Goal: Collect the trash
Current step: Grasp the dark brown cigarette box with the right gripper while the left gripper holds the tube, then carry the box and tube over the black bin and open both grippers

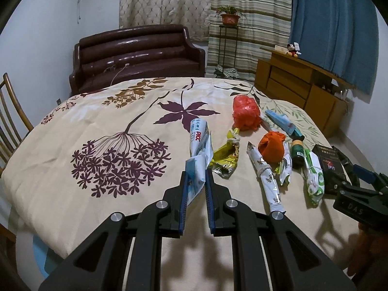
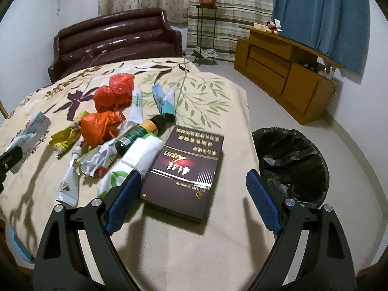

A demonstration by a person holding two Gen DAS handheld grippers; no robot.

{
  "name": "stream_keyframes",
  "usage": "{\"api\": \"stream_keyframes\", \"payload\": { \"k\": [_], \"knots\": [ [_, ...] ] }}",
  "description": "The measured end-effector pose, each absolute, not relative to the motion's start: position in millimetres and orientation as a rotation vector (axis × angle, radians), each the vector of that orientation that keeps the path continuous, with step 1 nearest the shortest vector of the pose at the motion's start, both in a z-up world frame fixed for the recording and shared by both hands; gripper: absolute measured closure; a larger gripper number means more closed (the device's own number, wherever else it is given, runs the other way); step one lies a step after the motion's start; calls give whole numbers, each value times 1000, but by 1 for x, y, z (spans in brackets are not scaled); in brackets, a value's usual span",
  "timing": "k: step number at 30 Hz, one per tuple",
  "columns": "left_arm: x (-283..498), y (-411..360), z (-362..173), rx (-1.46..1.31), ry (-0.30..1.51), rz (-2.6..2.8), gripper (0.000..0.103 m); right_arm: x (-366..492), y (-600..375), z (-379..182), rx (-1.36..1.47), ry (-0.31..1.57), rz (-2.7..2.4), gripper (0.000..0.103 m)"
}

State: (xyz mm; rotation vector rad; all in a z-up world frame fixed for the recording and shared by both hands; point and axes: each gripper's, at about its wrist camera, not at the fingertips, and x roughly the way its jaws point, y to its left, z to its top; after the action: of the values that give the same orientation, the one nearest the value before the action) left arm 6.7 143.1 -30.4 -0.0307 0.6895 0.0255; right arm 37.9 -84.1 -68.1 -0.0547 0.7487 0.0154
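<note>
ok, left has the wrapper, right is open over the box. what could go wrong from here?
1. The left tool pinches only the lower end of the long white-and-blue plastic wrapper; it may slip in transit.
2. The black-lined trash bin sits on the floor off the table's right side, a cross-table carry over the other litter.
3. The open right tool straddles the flat dark maroon cigarette box; its left finger may snag the neighbouring white-and-green bag.

chair: cut by left edge | box lettering: perhaps unreadable
</note>
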Motion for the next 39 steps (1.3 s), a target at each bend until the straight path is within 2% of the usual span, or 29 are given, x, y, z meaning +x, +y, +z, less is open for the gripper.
{"api": "stream_keyframes", "payload": {
  "k": [17, 18, 20, 22, 23, 39],
  "knots": [
    [12, 152, -37, -35, 685, 32, 88, 47, -89, -70, -76, 775, -20, 17],
    [13, 151, -38, -33, 684, 32, 88, 48, -89, -71, -77, 780, -21, 18],
    [11, 150, -38, -33, 683, 31, 88, 49, -90, -72, -81, 791, -14, 30],
    [11, 146, -39, -34, 685, 23, 88, 51, -89, -75, -80, 813, -1, 46],
    [11, 146, -39, -34, 685, 20, 88, 51, -89, -76, -78, 818, 4, 49],
    [5, 95, -15, -25, 622, -99, 88, 39, -126, -51, -36, 723, -21, 49]
  ]
}}
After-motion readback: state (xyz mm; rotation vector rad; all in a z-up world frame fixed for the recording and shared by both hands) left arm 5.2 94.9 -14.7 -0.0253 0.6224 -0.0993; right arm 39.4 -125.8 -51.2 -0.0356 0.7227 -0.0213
